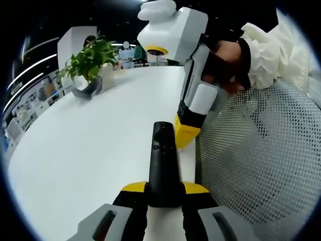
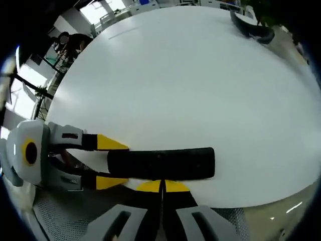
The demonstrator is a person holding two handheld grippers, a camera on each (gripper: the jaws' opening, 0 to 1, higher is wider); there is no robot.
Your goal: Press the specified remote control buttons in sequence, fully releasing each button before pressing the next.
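On the white table, near its edge:
Remote control (image 1: 163, 165): it is black and long, and it lies flat on the table (image 1: 90, 150), close to the rim. In the right gripper view it lies across the picture (image 2: 160, 163).
Left gripper (image 1: 164, 193): I hold the near end of the remote between its two yellow-tipped jaws. They are closed on the sides of the remote, only as wide as the remote is. In the right gripper view this gripper (image 2: 108, 163) comes in from the left, with one yellow tip on each side of the remote's end.
Right gripper (image 2: 161, 187): its two yellow tips are together, with no gap between them, and they hold nothing. They stand just at the long side of the remote. If they touch it, I cannot tell. In the left gripper view this gripper (image 1: 186, 131) comes down from above on the right, with its yellow tip beside the far part of the remote.
My hand (image 1: 225, 63): it holds the right gripper, with a white sleeve behind it.
Buttons: I see some small round marks on the far part of the remote; which button is which, I cannot tell.
Far on the table: a green plant (image 1: 90, 57) and a dark curved thing (image 1: 89, 88) before it.
Beside the table: a white mesh surface (image 1: 261, 160).
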